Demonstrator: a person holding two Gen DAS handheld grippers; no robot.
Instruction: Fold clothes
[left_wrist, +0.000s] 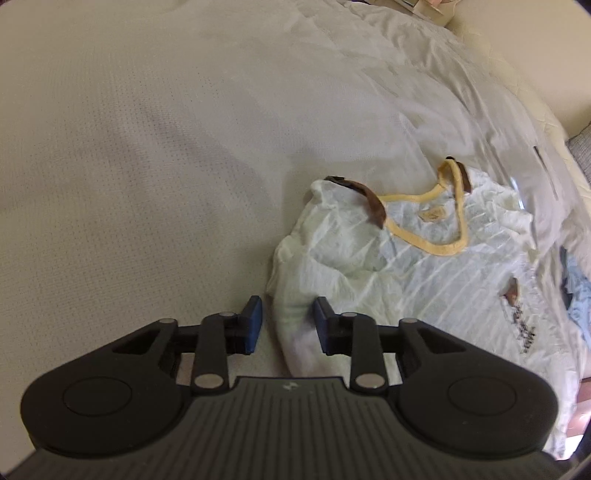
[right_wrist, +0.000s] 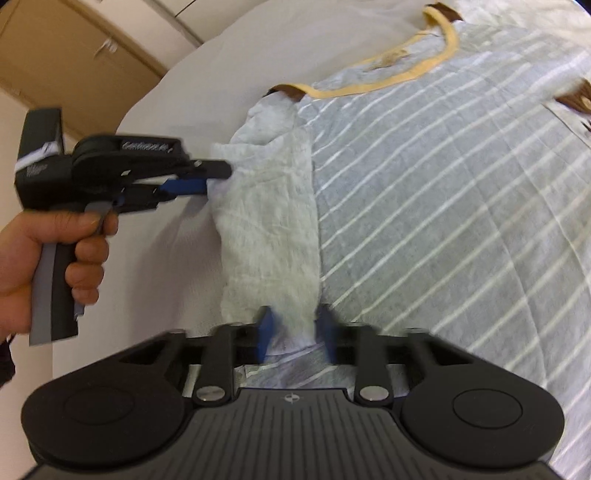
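Observation:
A pale striped shirt (left_wrist: 406, 266) with a yellow neckline (left_wrist: 424, 243) lies front up on the bed (left_wrist: 147, 147). Its left side is turned inward as a plain flap (right_wrist: 266, 221) over the striped front (right_wrist: 424, 203). My left gripper (left_wrist: 288, 325) has its blue pads drawn in on the bunched edge of that flap. From the right wrist view, the left gripper (right_wrist: 218, 177) bites the flap's outer edge near the shoulder, held by a hand (right_wrist: 55, 240). My right gripper (right_wrist: 297, 332) is shut on the flap's lower end, with cloth filling the gap between its blurred pads.
The white bedcover (right_wrist: 166, 129) stretches to the left of the shirt. A blue garment (left_wrist: 580, 295) lies at the shirt's right side. A wooden cupboard (right_wrist: 74, 55) stands beyond the bed's edge. Small items (left_wrist: 424, 7) sit at the far end.

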